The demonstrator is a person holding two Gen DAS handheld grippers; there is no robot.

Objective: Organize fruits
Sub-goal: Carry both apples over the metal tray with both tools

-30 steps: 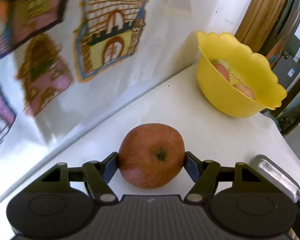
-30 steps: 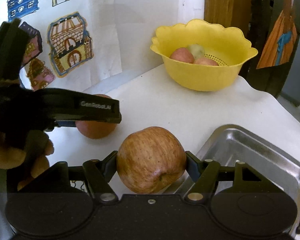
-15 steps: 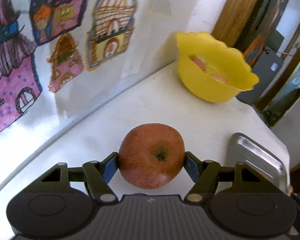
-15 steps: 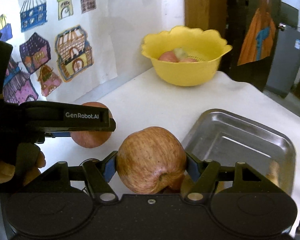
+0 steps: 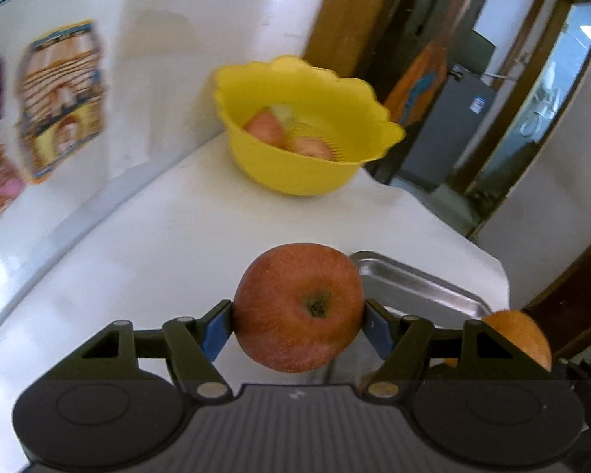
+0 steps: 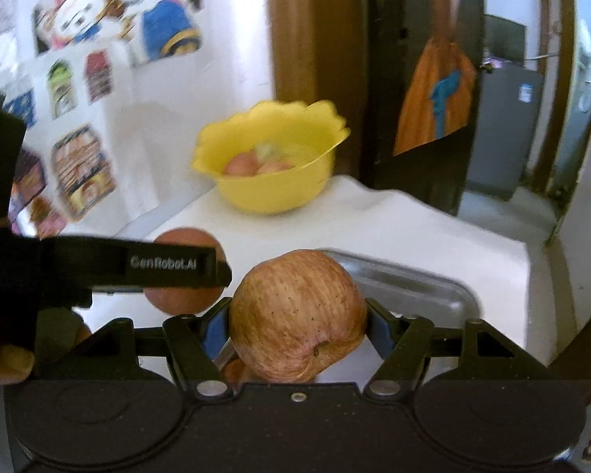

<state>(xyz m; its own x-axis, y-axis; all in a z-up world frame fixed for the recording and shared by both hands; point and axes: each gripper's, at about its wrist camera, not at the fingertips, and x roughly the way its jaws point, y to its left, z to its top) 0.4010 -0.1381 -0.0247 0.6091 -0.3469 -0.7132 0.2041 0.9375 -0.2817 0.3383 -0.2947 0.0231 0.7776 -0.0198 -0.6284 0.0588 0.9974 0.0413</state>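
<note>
Each gripper carries an apple above the white table: the left gripper [image 5: 297, 325] is clamped on a red apple [image 5: 298, 307], the right gripper [image 6: 297, 325] on a paler apple [image 6: 297, 317]. The yellow bowl [image 5: 295, 173], already holding fruit, sits at 12 o'clock beyond the steel tray [image 5: 417, 287]. Best to keep both grips firm, clear the scalloped rim, then lower each apple in turn rather than dropping it.

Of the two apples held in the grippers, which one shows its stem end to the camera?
The redder apple in the left gripper: its dark stem pit faces the camera. The paler, streaked apple in the right gripper shows mostly its side.
</note>
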